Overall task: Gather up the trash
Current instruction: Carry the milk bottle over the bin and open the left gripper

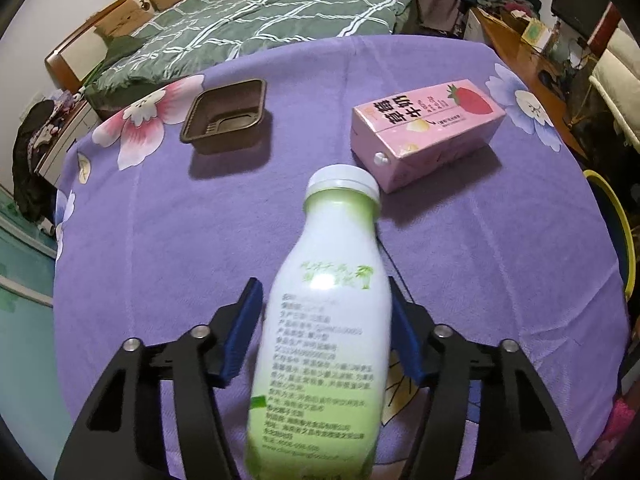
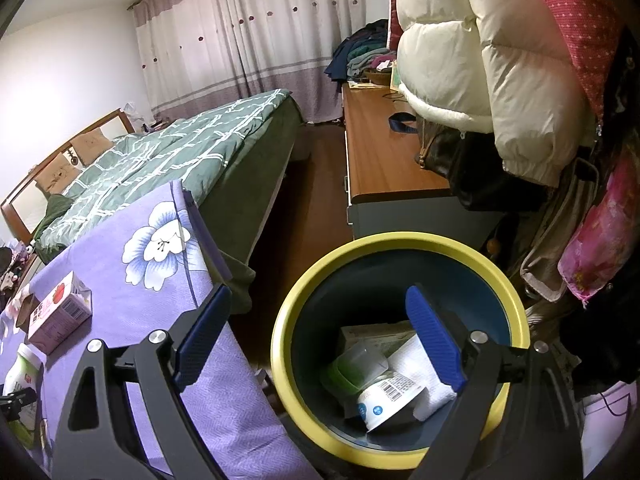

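While its base runs out of the left wrist view and its printed label blurs beyond reading, the white-and-green plastic bottle with a white cap (image 1: 320,312) sits clamped between the left gripper's (image 1: 326,332) blue fingers (image 1: 240,334), above the purple floral-clothed desk (image 1: 160,240). Over the yellow-rimmed dark blue bin (image 2: 516,304), half hiding its cartons and paper, the right gripper's (image 2: 320,336) fingers stand apart, empty.

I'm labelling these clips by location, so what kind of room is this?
Most likely a lived-in bedroom: a bed with a green checked quilt, long curtains behind it, and coats and clothes piled over a wooden dresser.
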Motion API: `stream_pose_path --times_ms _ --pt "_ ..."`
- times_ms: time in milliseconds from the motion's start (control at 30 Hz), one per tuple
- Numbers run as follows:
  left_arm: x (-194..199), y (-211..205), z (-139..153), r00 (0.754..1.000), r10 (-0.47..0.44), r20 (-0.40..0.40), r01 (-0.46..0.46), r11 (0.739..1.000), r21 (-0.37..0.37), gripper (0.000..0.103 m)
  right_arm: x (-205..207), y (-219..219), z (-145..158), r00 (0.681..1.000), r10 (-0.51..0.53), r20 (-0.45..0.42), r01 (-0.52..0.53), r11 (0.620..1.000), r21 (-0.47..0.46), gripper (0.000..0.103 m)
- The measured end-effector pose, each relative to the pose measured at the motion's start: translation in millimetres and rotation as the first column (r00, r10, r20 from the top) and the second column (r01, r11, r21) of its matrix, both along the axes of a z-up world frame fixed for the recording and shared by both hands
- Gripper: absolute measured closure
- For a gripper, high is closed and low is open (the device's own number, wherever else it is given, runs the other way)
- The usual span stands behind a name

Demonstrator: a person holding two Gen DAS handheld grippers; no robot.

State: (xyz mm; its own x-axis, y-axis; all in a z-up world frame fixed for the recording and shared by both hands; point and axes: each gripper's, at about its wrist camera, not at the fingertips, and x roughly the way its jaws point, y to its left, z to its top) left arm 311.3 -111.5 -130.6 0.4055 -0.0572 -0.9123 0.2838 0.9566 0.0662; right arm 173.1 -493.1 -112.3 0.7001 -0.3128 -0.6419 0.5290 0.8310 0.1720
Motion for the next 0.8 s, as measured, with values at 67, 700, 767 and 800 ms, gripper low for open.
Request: stream_pose_path --times_ms 67,700,767,800 --pt "1 -2 -2 1.0 -0.006 -0.01 0.006 1.0 0.004 0.05 0 0 0 1.0 0.0 -0.001 0.0 1.0 0.001 0.019" --pt "-42 -36 23 0.993 -0.112 0.047 0.112 0.994 -0.013 0.051 -26 -6 4 0.997 -0.001 0.071 -0.001 1.0 0.026 0.019" --pt "-50 -48 30 0.988 -0.142 0.061 0.143 0.99 -0.015 0.051 -34 -10 4 0.997 -0.005 0.077 0.003 1.0 0.028 0.019" --pt "-54 -54 32 0.986 -0.153 0.065 0.154 0.988 -0.016 0.051 -39 -12 5 0.997 -0.006 0.08 0.004 1.0 0.03 0.019"
